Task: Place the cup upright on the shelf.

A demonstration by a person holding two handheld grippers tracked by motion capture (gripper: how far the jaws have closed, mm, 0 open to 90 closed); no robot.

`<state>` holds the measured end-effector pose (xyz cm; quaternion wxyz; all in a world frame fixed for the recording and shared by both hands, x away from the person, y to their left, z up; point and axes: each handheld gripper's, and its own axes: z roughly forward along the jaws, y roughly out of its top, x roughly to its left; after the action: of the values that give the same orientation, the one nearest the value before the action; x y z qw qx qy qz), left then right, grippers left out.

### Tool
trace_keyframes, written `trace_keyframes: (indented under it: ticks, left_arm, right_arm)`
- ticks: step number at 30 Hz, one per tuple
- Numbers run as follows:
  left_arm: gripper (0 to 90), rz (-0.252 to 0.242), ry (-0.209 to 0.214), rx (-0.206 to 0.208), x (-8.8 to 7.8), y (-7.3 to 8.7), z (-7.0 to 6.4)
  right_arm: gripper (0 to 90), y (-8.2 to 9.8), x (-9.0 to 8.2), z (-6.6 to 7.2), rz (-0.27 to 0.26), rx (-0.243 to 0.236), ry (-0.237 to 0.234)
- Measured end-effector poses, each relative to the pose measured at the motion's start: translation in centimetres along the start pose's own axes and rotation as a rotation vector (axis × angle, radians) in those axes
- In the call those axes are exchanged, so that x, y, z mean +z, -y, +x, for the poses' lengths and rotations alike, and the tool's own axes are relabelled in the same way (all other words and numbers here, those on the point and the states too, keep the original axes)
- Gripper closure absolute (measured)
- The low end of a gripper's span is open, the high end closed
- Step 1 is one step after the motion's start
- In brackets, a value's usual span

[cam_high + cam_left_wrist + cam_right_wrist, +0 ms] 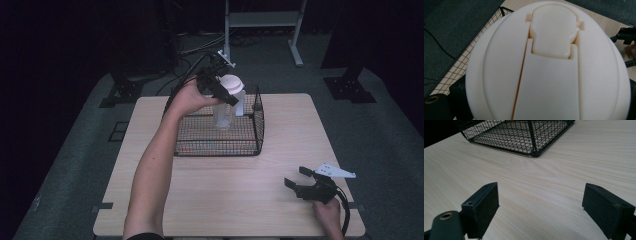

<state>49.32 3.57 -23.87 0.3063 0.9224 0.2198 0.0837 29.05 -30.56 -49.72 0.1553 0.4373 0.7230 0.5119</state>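
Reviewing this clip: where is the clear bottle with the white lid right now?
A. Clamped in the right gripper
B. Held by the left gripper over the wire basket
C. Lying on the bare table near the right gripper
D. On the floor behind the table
B: the left gripper grips the bottle under its white lid, over the wire basket; the right gripper sits open over bare table.

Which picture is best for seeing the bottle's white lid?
The left gripper view: the white lid is huge there, its flip cap and seams plain. The high view shows it small atop the clear bottle over the wire basket.
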Motion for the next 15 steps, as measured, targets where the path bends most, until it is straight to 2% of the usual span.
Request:
trace_keyframes:
  ticks: [3, 15]
  left_arm:
    - [5.1, -0.004, -0.007, -0.001, 0.6, 0.1, 0.2]
    - [5.1, 0.008, 0.000, -0.060, 4.3, 1.4, 1.7]
  right_arm:
    - [12.9, 0.0, 0.0, 0.0, 0.000, 0.002, -0.001]
    - [12.9, 0.0, -0.1, -0.2, -0.008, 0.005, -0.003]
